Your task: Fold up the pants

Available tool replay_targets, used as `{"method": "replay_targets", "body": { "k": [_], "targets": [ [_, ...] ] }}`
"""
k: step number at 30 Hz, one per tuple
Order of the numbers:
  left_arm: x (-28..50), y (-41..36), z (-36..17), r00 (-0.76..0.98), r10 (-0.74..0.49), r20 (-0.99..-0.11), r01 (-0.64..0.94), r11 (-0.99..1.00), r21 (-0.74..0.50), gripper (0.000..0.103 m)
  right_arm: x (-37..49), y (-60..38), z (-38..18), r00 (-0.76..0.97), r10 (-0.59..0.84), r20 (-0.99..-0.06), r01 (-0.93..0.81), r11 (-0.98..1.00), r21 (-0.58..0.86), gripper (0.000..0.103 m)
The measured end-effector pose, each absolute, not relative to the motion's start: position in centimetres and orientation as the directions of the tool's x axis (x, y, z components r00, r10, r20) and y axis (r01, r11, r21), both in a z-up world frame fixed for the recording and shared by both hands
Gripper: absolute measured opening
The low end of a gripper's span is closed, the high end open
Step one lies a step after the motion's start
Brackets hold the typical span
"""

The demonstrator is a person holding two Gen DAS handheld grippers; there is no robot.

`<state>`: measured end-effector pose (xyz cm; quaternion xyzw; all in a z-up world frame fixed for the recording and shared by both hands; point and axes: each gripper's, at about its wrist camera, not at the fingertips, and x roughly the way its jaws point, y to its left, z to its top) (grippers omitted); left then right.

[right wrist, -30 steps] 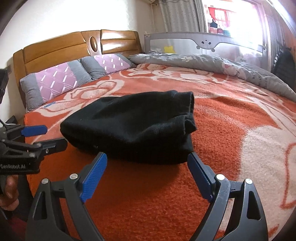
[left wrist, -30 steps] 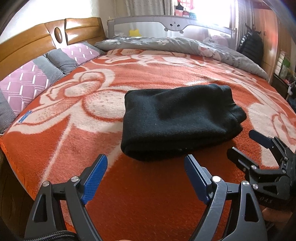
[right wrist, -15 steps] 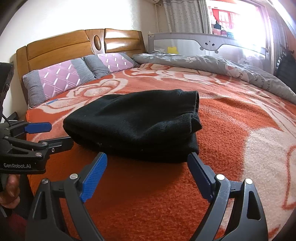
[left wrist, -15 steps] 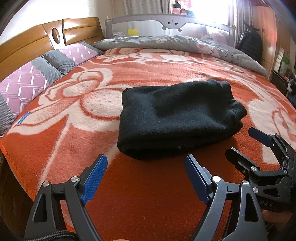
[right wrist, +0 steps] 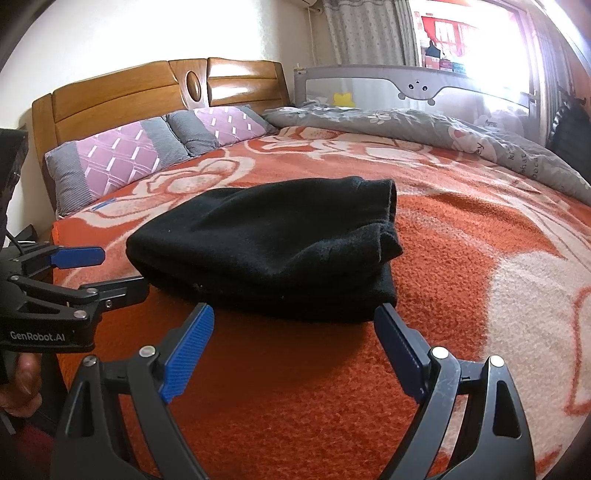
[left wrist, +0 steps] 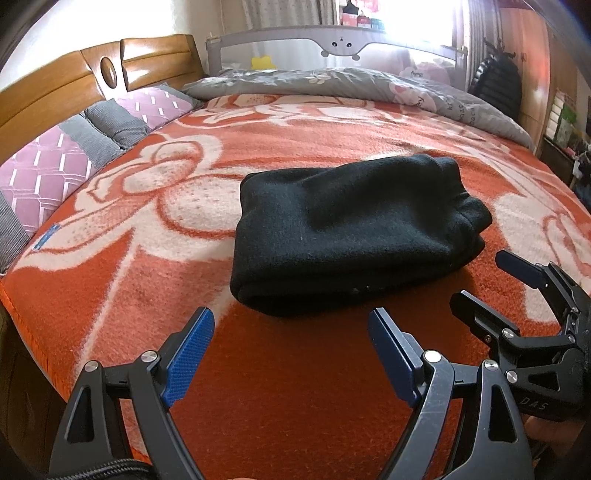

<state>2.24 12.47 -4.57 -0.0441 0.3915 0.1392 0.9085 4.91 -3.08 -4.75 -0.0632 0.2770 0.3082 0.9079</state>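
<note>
Pants [left wrist: 351, 232]: black, thick fleecy knit, folded into a compact rounded bundle of several layers, lying at the centre of both frames on the bed. Stacked fold edges are showing along the bundle's right end in the right wrist view [right wrist: 384, 251].

Blanket [left wrist: 295, 387]: orange-red plush with large cream flower outlines, fuzzy pile, covering the bed and carrying the pants.

Left tool [left wrist: 291, 354]: black frame with blue ribbed pads, sitting at the lower centre of its own frame, jaws spread wide, gripping nothing, near the bundle's front edge without touching it. It is also appearing at the left edge of the right wrist view [right wrist: 92, 273], marked "GenRobot.AI", with a hand [right wrist: 18, 384] partly showing beneath it.

Right tool [right wrist: 295, 350]: same build, jaws gaping wide and empty, tips just short of the bundle's near edge. It is showing at the lower right of the left wrist view [left wrist: 491, 280].

Pillows [right wrist: 122, 155]: quilted lilac and grey ribbed panels, leaning at the upper left against a glossy wooden headboard [right wrist: 122, 92].

Quilt [left wrist: 351, 83]: grey printed cotton, bunching along the far side of the bed.

Bed rail [right wrist: 417, 86]: grey mesh with a cartoon face, standing behind the quilt.

Curtain [right wrist: 369, 33]: patterned grey, seen clearly only in the right wrist view, upper centre.
</note>
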Motion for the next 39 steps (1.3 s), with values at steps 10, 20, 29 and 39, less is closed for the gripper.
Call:
{"method": "replay_targets", "body": {
  "k": [10,20,29,39],
  "targets": [
    [2.22,12.56,-4.79,0.650,0.215,-0.729,-0.283,0.959,0.030,0.086,5.08,-2.87,-4.94,0.647,0.520,-0.558,-0.593,0.803,0.060,0.089],
    [2.29,12.66,-4.88,0.646,0.215,-0.732,-0.283,0.959,0.031,0.086,5.18,-2.75,-5.06,0.644,0.517,-0.564,-0.591,0.804,0.062,0.089],
    [2.23,12.79,-4.86,0.645,0.212,-0.734,-0.284,0.959,0.028,0.086,5.28,-2.75,-5.15,0.643,0.516,-0.567,-0.591,0.804,0.062,0.089],
    [2.34,13.02,-4.91,0.643,0.209,-0.737,-0.291,0.957,0.018,0.086,5.38,-2.82,-5.31,0.640,0.517,-0.569,-0.592,0.804,0.065,0.089]
  ]
}}
